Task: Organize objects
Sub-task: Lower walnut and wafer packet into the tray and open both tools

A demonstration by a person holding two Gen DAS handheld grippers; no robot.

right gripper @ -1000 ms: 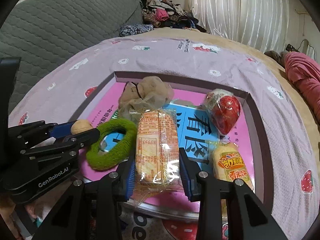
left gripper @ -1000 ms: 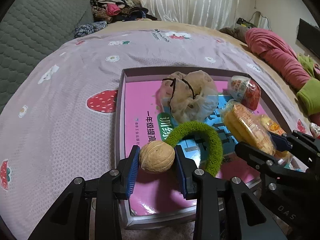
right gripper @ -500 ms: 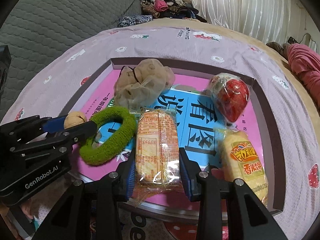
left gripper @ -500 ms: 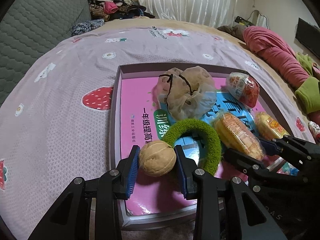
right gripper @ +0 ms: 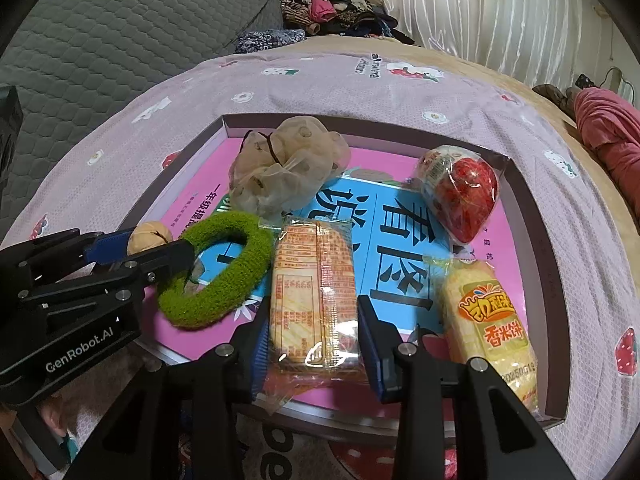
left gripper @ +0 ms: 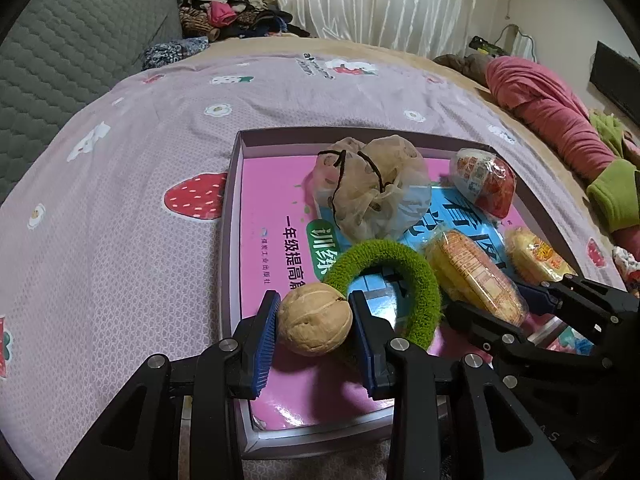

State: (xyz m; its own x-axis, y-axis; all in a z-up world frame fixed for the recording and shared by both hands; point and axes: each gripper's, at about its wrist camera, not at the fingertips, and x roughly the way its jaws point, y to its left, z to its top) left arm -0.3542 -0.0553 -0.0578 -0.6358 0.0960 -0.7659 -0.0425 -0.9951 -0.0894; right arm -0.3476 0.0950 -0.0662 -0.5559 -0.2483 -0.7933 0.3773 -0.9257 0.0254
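Nearby, green scrunchie [left gripper: 384, 280] touches walnut [left gripper: 314, 324] beside cracker pack [right gripper: 314, 292].

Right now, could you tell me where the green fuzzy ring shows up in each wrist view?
Left wrist view: the green fuzzy ring sits low and centre-right, just behind the walnut held by the left gripper.
Right wrist view: the ring sits left of centre, beside the left gripper.
Shared landmark: the beige mesh pouch, just beyond the ring.
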